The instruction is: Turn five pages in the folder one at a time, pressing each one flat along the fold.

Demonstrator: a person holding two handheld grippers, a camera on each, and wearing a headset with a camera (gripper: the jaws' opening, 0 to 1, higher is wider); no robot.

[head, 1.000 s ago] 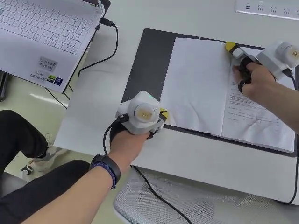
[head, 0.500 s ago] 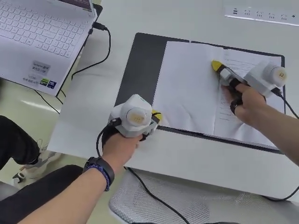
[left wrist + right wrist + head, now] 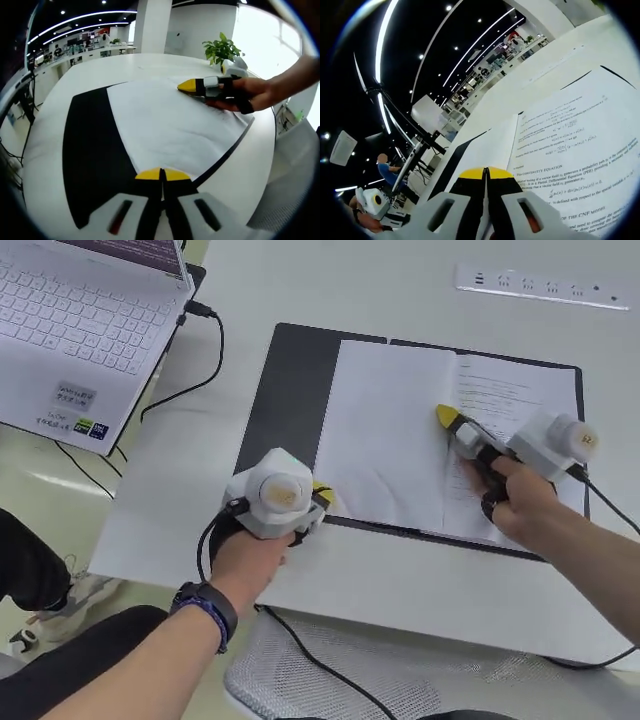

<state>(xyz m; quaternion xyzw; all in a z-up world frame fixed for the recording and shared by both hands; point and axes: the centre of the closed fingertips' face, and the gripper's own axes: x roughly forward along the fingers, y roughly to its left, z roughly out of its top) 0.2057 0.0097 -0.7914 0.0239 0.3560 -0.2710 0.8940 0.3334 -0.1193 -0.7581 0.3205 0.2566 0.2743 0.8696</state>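
Sliding toward the person, the right tongs [image 3: 447, 418] have come from the far end of the fold to about halfway along it, while the left tongs [image 3: 322, 492] stay at the near edge of the folder [image 3: 285, 390]. The folder lies open on the desk [image 3: 400, 280], with its black inner cover showing to the left of the left tongs.

Between the two tongs lies the turned page [image 3: 385, 430], blank and white, rippled a little near its lower edge. The right tongs' jaws are pressed together with nothing between them, and their yellow tip rests on the seam where the blank page meets the printed page [image 3: 510, 390]. The printed sheet spreads out to the right of the tip and under the hand that holds the tongs.

The left tongs are likewise closed on nothing, their yellow tips meeting just at the near edge of the blank page, over the black cover.

Beyond the left tongs, well off to their left, sits a white laptop [image 3: 70, 330] with a black cable [image 3: 190, 380] plugged into its side. A white power strip [image 3: 545, 285] lies on the desk beyond the right tongs, past the folder's far edge.
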